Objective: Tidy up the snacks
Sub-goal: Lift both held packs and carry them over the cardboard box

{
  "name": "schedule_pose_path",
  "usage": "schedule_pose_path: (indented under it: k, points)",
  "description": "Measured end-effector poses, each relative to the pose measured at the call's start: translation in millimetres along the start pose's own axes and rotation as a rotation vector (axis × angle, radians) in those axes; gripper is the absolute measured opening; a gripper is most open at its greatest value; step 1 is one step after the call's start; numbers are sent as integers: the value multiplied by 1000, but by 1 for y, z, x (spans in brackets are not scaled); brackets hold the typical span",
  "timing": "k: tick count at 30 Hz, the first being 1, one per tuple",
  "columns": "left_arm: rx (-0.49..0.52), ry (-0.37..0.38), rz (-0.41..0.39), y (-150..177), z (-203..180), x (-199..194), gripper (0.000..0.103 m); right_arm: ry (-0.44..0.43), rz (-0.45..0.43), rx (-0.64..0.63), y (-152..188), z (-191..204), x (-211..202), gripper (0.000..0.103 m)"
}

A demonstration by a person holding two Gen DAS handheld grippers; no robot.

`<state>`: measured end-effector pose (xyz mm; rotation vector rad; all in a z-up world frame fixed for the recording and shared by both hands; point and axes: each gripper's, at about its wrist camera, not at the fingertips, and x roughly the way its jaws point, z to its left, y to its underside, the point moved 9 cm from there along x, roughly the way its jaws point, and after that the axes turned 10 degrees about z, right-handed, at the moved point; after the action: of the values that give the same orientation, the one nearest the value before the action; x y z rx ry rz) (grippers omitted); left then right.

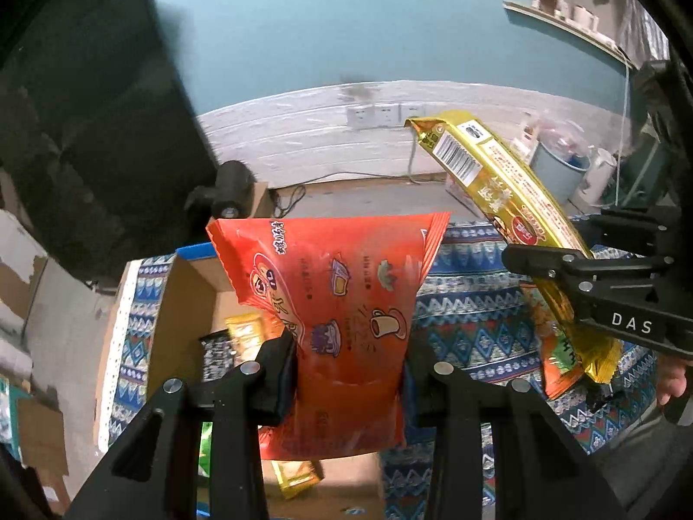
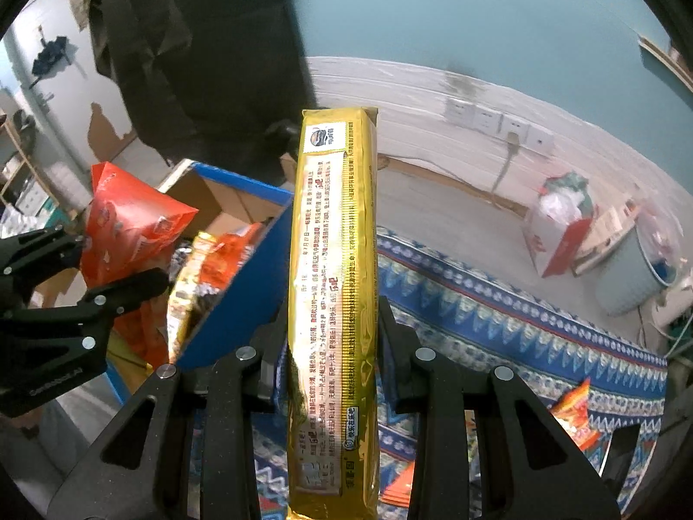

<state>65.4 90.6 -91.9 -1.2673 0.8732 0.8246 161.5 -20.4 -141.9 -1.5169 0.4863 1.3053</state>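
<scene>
Left wrist: your left tongs (image 1: 350, 372) pinch the orange snack bag (image 1: 342, 299); right tongs (image 2: 332, 333) pinch the gold packet (image 2: 333, 281), over the cardboard box (image 1: 190, 286).

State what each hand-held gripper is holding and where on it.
The left hand-held gripper clamps an orange snack bag across its lower half. The right hand-held gripper clamps a long gold packet across its narrow sides, below its middle.

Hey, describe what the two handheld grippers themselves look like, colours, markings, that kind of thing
Both are matte black plastic with angular, triangular-cutout finger arms and round silver pivot pins. The right gripper carries white "DAS" lettering on its side. The left gripper has small white lettering, too blurred to read. No cables or sleeves are visible.
</scene>
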Motion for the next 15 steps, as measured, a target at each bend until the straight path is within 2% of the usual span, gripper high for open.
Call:
schedule_pose_path:
  k: [15]
  points:
    - [-112,-23,47,29,67,20,39,-54,23,-84,-35,72,31,32]
